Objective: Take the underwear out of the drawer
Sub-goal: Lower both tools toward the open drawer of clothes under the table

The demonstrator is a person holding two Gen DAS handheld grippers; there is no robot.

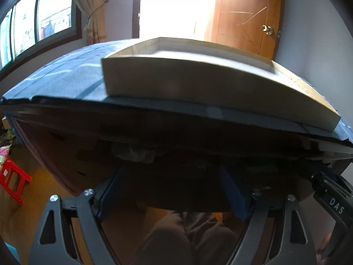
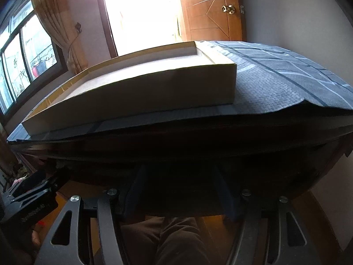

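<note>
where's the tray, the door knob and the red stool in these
tray (image 1: 198, 84), left wrist view, on its near side wall
door knob (image 1: 267, 29), left wrist view, on the brass knob itself
red stool (image 1: 13, 176), left wrist view, on its seat and legs at the left edge

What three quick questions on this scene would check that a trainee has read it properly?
1. True or false: the shallow tray has a lid on it.
2. What does the tray rest on? A: bare wood. B: a blue-grey cloth. C: a red stool.
3. Fill in: in the left wrist view, the crumpled pale fabric shows ___ the table edge.

Key: 1 false; 2 B; 3 below.
</note>
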